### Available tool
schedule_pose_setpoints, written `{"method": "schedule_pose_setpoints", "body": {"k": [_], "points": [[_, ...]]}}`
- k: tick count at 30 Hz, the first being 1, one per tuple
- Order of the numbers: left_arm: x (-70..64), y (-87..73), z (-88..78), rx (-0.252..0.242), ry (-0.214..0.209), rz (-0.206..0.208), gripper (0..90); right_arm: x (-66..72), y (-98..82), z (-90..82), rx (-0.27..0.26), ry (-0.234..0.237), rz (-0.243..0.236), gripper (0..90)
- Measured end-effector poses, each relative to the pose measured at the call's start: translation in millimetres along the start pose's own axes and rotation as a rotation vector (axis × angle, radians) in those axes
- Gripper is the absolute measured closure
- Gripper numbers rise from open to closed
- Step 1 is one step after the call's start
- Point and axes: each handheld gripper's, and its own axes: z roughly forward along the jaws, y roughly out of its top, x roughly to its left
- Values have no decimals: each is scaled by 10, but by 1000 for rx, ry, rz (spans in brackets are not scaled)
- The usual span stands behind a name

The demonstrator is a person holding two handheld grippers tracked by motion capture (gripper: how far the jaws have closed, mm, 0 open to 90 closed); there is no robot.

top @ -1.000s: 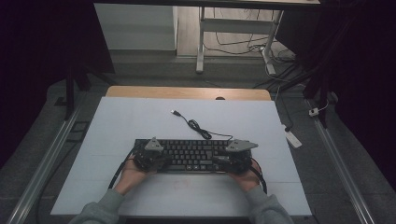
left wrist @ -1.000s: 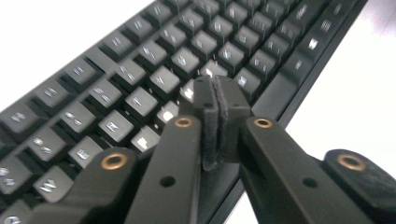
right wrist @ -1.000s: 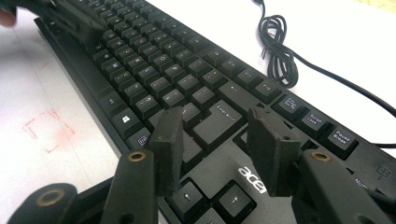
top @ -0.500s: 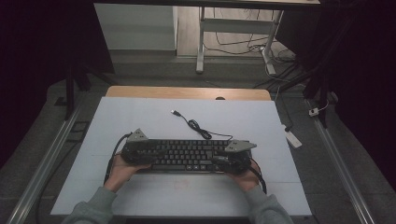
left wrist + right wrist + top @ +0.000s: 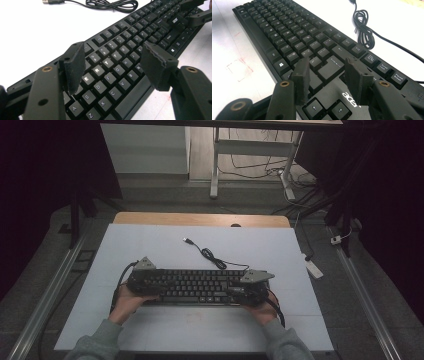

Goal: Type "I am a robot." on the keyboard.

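Left gripper point(image 5: 111, 66): jaws have just been opening, now spread wide above the letter keys at the left end of the flat black plastic keyboard point(image 5: 195, 286), pads clear of the keys. Right gripper point(image 5: 328, 81): jaws parted over the keyboard's right end by the arrow keys; whether they press it I cannot tell. Keyboard lies flat on the white table point(image 5: 150, 245); its coiled black cable point(image 5: 210, 256) runs just behind the keyboard.

tool point(image 5: 328, 80): jaws parted over arrow keys | keyboard point(image 5: 294, 37): black, on white table point(image 5: 242, 82) | cable point(image 5: 364, 32): coiled beside
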Motion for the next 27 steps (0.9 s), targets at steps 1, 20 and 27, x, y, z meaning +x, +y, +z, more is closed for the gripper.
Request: {"method": "schedule_pose_setpoints", "body": {"k": [1, 20, 27], "points": [[3, 0, 0, 1, -1, -1, 355, 3, 9, -1, 5, 2, -2, 555], [18, -2, 21, 15, 9, -9, 319, 53, 203, 124, -8, 20, -9, 562], [18, -2, 22, 18, 10, -7, 318, 67, 297, 231, -8, 25, 4, 571]]}}
